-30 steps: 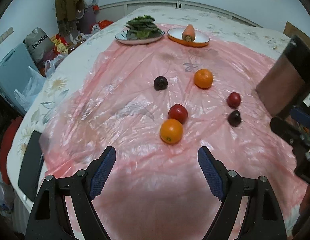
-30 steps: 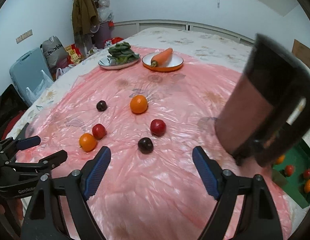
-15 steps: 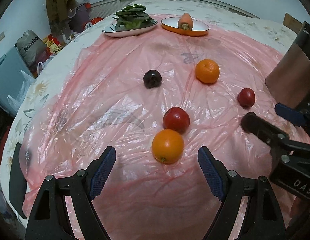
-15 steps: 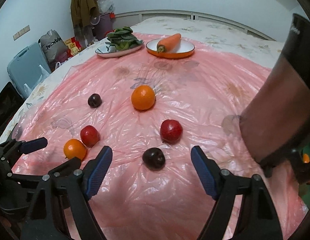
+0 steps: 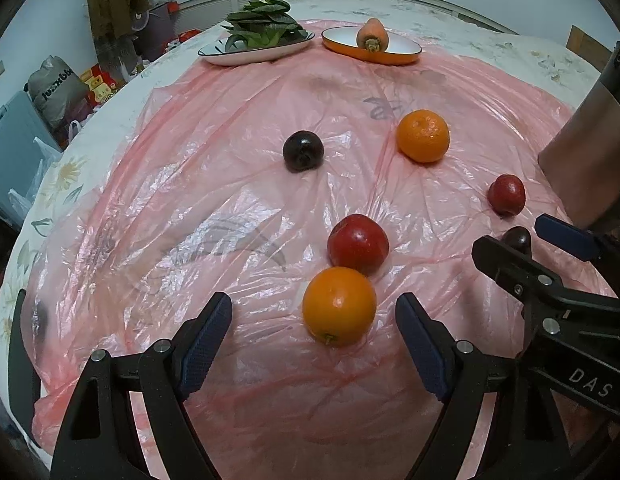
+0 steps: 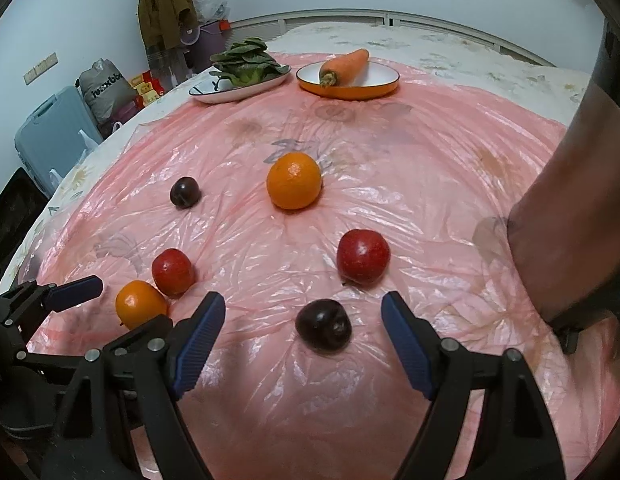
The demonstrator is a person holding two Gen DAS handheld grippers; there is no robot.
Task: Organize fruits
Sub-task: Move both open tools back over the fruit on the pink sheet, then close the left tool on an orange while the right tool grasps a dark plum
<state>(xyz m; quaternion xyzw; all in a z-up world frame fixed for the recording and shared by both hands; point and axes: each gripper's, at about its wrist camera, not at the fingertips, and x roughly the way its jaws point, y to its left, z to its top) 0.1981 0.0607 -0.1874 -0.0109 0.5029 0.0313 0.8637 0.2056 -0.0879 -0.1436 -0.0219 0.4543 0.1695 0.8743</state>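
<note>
Several fruits lie on a pink plastic sheet (image 5: 230, 208). My left gripper (image 5: 314, 320) is open, its fingers on either side of a near orange (image 5: 339, 306), which shows in the right wrist view too (image 6: 139, 303). A red apple (image 5: 358, 244) touches it behind. My right gripper (image 6: 303, 322) is open around a dark plum (image 6: 324, 324), partly hidden in the left wrist view (image 5: 518, 238). Another red apple (image 6: 363, 255), a far orange (image 6: 294, 186) and a second dark plum (image 6: 185, 192) lie farther back.
A plate of leafy greens (image 5: 256, 46) and an orange bowl with a carrot (image 5: 372, 46) stand at the far edge. A tall brown and black container (image 6: 570, 208) stands close on the right. Bags and a blue case (image 6: 54, 136) sit beyond the left edge.
Both grippers have moved forward and lower over the sheet. The left one now flanks the near orange and the right one flanks the near dark plum. The fruits have not moved.
</note>
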